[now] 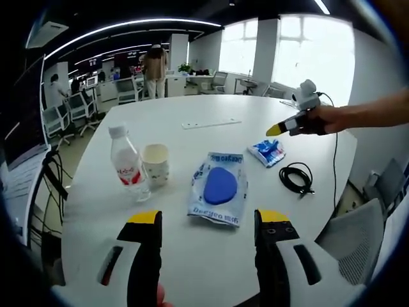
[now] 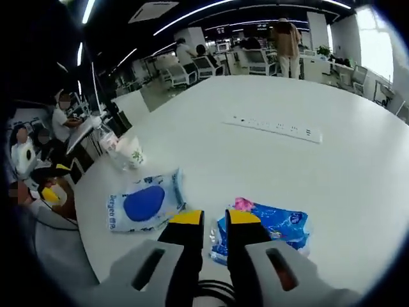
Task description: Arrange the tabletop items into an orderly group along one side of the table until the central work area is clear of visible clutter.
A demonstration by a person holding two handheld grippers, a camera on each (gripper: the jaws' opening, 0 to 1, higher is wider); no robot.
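A: Which step was judged to be in hand?

B: The small blue packet, lying towards one edge of the bench, was being approached by the right gripper. Its jaws were nearly shut with only a narrow gap, nothing clamped between them. The left gripper was held wide open and empty over the near edge.

A: And the rest?

B: A water bottle and paper cup were stood touching; a wipes pack was laid mid-bench, a black cable by the edge.

A: The next move?

B: The jaws would need widening before the packet could be pinched.

A: Any writing?

B: Blue lettering was seen on the wipes pack, too blurred to be read surely.
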